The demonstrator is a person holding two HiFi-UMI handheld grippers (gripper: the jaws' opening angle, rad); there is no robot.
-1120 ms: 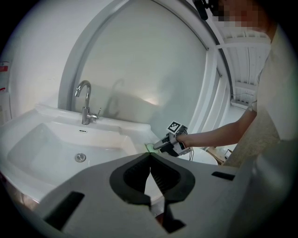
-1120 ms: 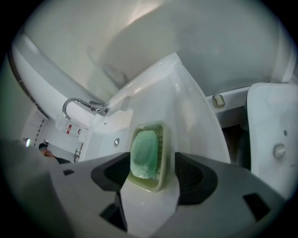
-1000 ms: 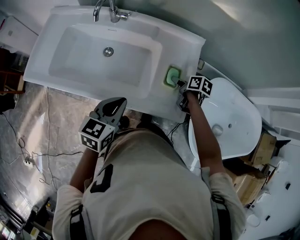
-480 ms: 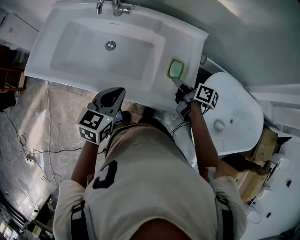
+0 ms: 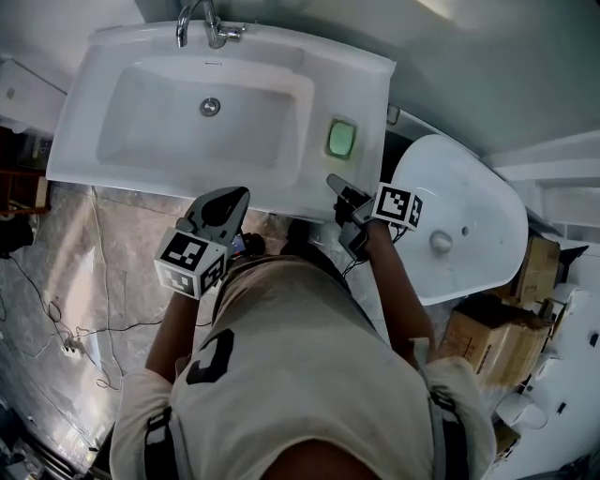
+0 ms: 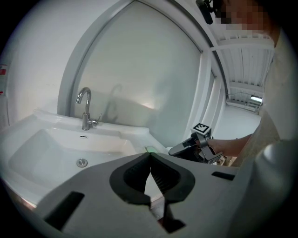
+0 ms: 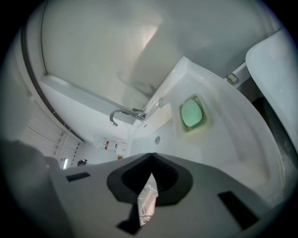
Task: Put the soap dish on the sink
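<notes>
Sink (image 5: 361,89) by just-closed, empty right gripper (image 5: 333,180)

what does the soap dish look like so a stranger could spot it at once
Find the white rectangular ceramic sink with the chrome tap. On its flat ledge right of the bowl in the head view lies a small green rounded-rectangle soap dish. It is the only coloured thing on that white top.

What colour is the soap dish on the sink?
Soap dish: pale green; right gripper view shows it best.
</notes>
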